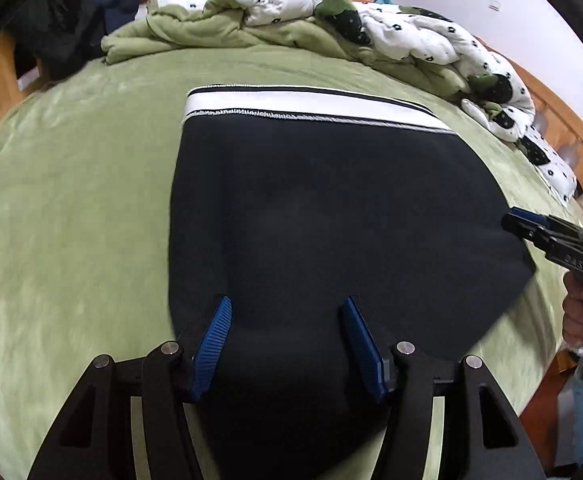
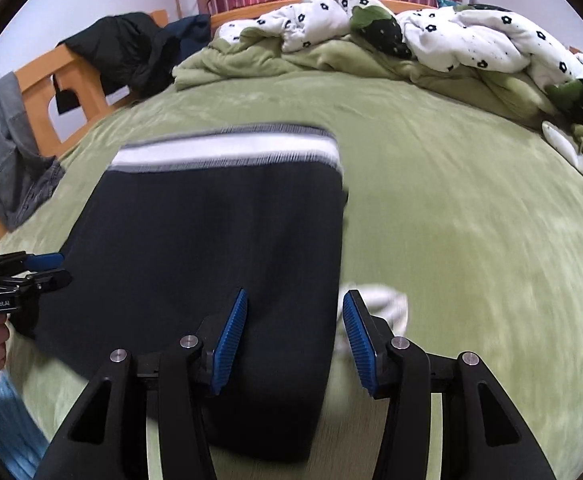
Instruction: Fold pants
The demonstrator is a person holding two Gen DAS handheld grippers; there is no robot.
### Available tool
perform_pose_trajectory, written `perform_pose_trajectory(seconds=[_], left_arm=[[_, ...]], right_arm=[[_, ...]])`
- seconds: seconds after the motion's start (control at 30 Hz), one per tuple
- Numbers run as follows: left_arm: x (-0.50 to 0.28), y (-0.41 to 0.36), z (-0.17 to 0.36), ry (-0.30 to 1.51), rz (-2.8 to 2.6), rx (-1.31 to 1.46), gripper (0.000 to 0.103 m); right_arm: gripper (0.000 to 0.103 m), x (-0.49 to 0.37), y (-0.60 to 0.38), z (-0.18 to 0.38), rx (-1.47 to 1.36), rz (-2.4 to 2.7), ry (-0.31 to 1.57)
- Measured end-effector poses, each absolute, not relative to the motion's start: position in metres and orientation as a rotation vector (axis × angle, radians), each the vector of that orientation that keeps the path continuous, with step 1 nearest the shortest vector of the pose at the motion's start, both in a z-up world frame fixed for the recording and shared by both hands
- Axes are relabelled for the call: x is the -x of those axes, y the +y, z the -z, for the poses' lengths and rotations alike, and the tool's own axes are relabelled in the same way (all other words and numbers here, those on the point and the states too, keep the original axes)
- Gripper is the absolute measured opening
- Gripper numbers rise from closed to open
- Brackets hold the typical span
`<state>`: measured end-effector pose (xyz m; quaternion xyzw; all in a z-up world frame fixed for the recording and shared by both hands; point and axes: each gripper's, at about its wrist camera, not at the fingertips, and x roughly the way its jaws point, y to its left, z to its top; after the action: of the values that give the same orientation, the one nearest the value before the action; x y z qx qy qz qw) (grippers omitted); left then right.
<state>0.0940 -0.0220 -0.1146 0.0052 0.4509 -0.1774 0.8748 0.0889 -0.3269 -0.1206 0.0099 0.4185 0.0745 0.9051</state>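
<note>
Pants [image 1: 331, 216] lie flat on bed [image 1: 71, 200], waistband farthest; both left gripper [image 1: 287, 344] and right gripper [image 2: 295, 336] are held released, empty, over near edge.

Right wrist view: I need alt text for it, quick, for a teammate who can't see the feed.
Dark pants with a white waistband lie folded flat on a green bedspread, seen past the right gripper, its blue-padded jaws apart and holding nothing. The left gripper reaches in at the left edge; a rumpled flowered quilt is piled at the far side.
</note>
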Motion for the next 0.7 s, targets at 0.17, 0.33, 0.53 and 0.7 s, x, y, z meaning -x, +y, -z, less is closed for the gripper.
perform_pose_trajectory(seconds=[0.17, 0.33, 0.53, 0.7], left_arm=[[-0.051, -0.008, 0.098, 0.9, 0.405, -0.084, 0.056], [-0.02, 0.004, 0.116, 0.95, 0.342, -0.253, 0.056], [-0.019, 0.012, 0.129, 0.926, 0.301, -0.306, 0.052], [-0.029, -0.004, 0.127, 0.888, 0.314, -0.335, 0.034]], right_arm=[[0.048, -0.066, -0.326, 0.117, -0.039, -0.142, 0.863], [0.048, -0.047, -0.315, 0.122, 0.024, -0.138, 0.875], [0.048, -0.032, -0.314, 0.121, 0.014, -0.127, 0.87], [0.048, -0.028, -0.317, 0.121, -0.028, -0.118, 0.884]])
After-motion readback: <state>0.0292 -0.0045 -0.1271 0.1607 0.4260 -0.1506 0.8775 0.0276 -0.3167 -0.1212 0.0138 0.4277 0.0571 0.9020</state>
